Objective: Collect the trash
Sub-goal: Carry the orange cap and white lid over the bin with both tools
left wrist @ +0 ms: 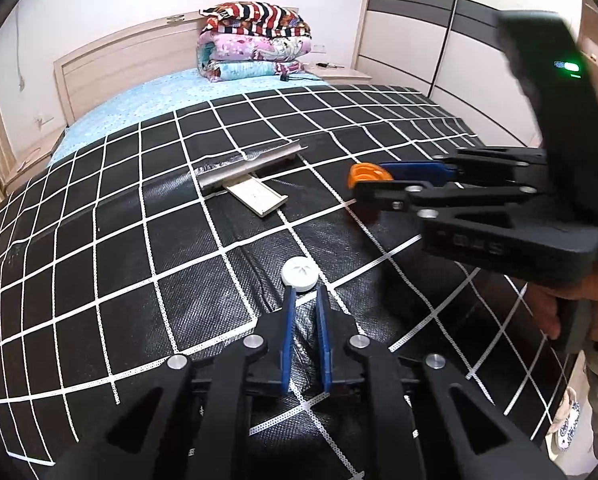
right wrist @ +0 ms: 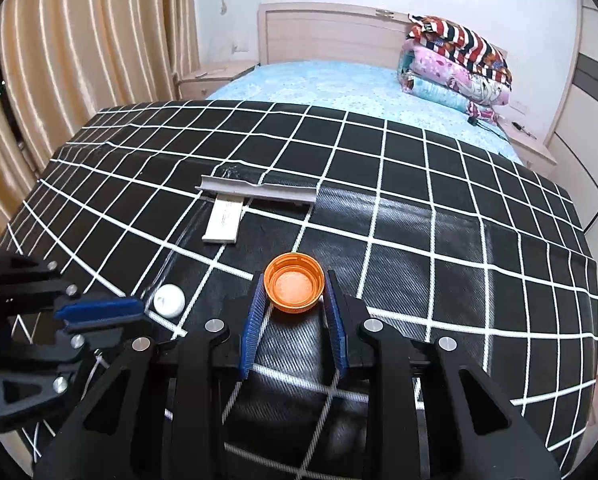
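Observation:
A white bottle cap [left wrist: 300, 276] sits between the tips of my left gripper [left wrist: 304, 292], which is shut on it just above the black grid sheet [left wrist: 119, 240]. The cap also shows in the right wrist view [right wrist: 169, 300], at the left gripper's blue pads [right wrist: 99, 309]. An orange bottle cap [right wrist: 294, 282], open side up, sits between the blue pads of my right gripper [right wrist: 295, 280], which is shut on it. In the left wrist view the orange cap [left wrist: 369, 174] shows at the right gripper's tip [left wrist: 379, 180].
A grey dustpan-like strip [right wrist: 259, 192] and a flat beige card [right wrist: 225, 224] lie on the grid sheet [right wrist: 419, 220] further ahead. Folded quilts [left wrist: 255, 44] are stacked by the headboard. Curtains [right wrist: 79, 60] hang on the left, a wardrobe [left wrist: 439, 20] stands on the right.

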Demonstrator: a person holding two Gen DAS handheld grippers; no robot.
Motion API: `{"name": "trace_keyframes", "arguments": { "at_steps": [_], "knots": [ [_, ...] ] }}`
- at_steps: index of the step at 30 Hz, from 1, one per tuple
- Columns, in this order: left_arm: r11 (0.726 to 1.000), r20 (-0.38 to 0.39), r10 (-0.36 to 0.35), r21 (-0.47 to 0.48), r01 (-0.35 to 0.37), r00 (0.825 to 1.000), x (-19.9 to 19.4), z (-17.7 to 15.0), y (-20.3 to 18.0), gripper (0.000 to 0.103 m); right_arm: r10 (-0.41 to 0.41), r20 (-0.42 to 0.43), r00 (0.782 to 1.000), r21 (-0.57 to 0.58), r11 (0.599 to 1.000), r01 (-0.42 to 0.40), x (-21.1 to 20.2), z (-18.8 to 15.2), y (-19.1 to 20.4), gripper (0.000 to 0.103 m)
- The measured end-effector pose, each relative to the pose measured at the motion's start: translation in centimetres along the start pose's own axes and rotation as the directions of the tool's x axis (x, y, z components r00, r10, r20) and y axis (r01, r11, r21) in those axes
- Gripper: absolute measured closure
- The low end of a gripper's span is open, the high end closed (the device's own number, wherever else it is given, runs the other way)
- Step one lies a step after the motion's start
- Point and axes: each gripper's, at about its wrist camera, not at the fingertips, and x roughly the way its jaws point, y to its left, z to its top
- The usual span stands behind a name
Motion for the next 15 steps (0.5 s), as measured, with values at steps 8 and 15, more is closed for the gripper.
{"name": "trace_keyframes", "arguments": {
  "at_steps": [8, 15],
  "knots": [
    [0.999, 0.009, 0.039, 0.009, -0.039, 0.999, 0.9, 0.8, 0.1, 0.056, 0.001, 0.022, 1.000, 0.005, 1.000, -0.001, -1.3, -0.7, -0.2, 0.074],
    [0.997, 0.005, 0.065, 0.036, -0.065, 0.998, 2.0, 1.6, 0.0, 0.077, 0.006, 0.038, 0.999, -0.005, 1.000, -0.005, -2.4, -1.3, 0.0, 0.074]
  ]
}}
